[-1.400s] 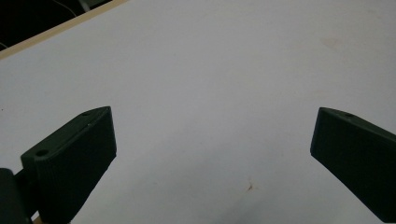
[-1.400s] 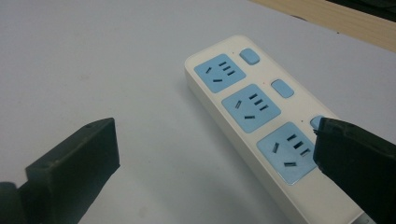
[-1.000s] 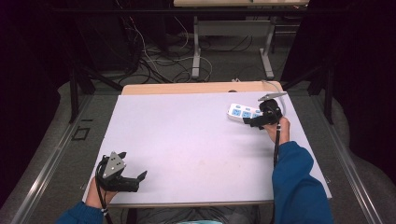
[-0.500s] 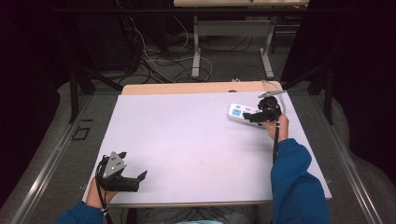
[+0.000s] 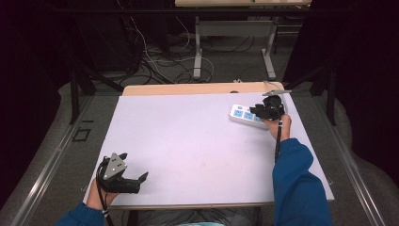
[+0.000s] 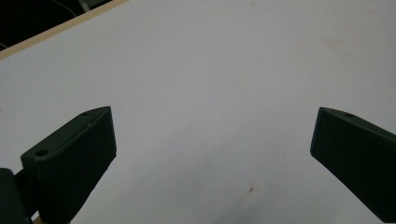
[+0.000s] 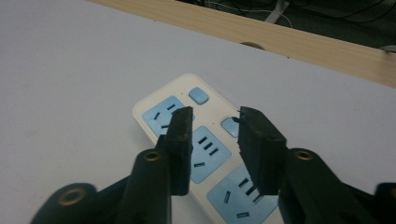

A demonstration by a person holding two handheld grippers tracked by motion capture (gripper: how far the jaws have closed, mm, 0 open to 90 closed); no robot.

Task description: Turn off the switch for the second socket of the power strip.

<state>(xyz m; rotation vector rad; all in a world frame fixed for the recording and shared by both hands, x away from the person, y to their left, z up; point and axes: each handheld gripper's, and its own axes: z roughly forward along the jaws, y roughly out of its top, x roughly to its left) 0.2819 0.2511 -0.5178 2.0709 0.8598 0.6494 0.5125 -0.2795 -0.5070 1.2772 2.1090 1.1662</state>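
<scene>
White laminate covers the bench (image 5: pixel 197 141), and nearest the person, at about seven o'clock on it, the left gripper (image 5: pixel 134 181) rests in the left hand (image 5: pixel 99 197) with its fingers (image 6: pixel 70 154) spread wide over bare surface, gripping nothing; the left gripper view shows plain white bench between them. Up along the right side, a blue sleeve (image 5: pixel 294 183) leads to the right hand (image 5: pixel 277 125), which holds the right gripper (image 5: pixel 259 112) at about two o'clock, over the near end of a white power strip (image 5: pixel 242 115) with blue sockets. In the right gripper view the right gripper (image 7: pixel 212 116) hovers just above the power strip (image 7: pixel 187 135), its fingers (image 7: pixel 180 140) partly open, a narrow gap between them, framing the middle socket and one of the small blue switches (image 7: pixel 229 126); they do not appear to pinch anything, though whether a tip touches the strip I cannot tell. Judging from this, the work looks early: the approach to the strip seems made, but no grasp or press is evident, and whatever is to be done with the strip remains ahead. Beyond it runs the wooden far edge (image 5: pixel 197 88) of the bench at twelve o'clock, then cables (image 5: pixel 155 66) on the floor.
</scene>
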